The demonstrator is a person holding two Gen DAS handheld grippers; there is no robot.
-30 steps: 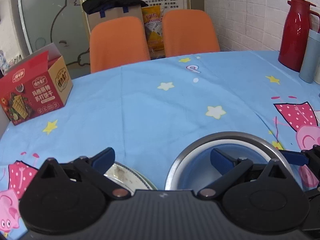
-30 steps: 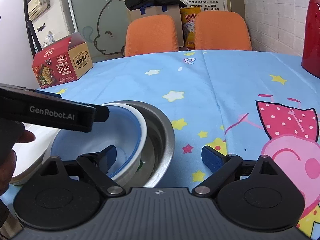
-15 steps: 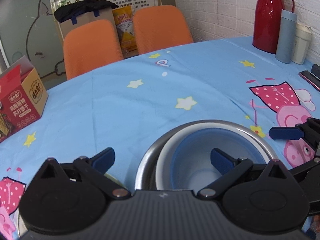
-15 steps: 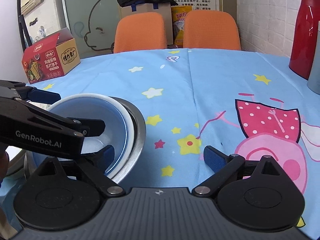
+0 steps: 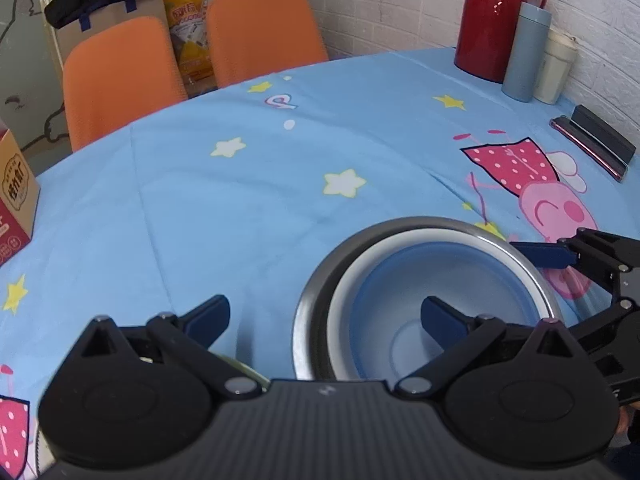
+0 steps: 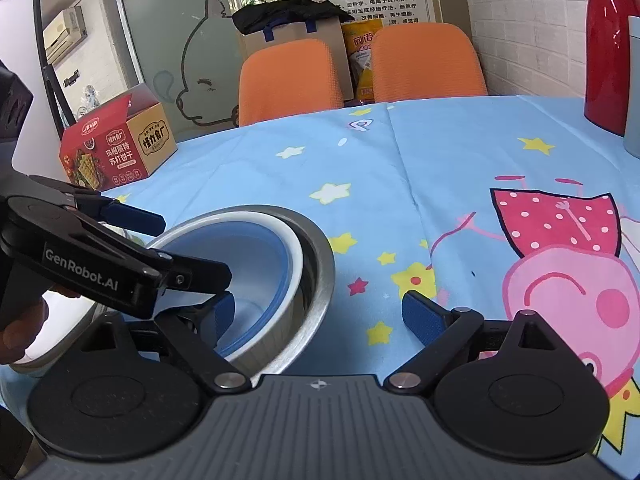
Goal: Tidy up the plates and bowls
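Observation:
A steel bowl (image 5: 316, 300) (image 6: 320, 276) stands on the blue tablecloth with a blue-lined white bowl (image 5: 436, 280) (image 6: 260, 256) nested in it, slightly tilted. My left gripper (image 5: 324, 316) (image 6: 192, 248) is open across the bowls' left wall, one finger inside the blue bowl and one outside the steel rim. My right gripper (image 6: 320, 312) is open across the right wall in the same way, and one of its fingertips (image 5: 540, 251) shows past the rim. A white plate (image 6: 64, 320) lies left of the bowls, mostly hidden.
A red thermos (image 5: 496, 20), a grey-blue tumbler (image 5: 526, 52) and a cream cup (image 5: 558, 68) stand by the brick wall at the far right, with a phone on a stand (image 5: 592, 144) nearer. A red cracker box (image 6: 120, 140) sits far left. Two orange chairs (image 6: 288, 76) stand behind the table.
Both grippers have closed in on the nested bowls. The left gripper's far finger now reaches into the blue bowl, and the left view has swung right toward the thermos.

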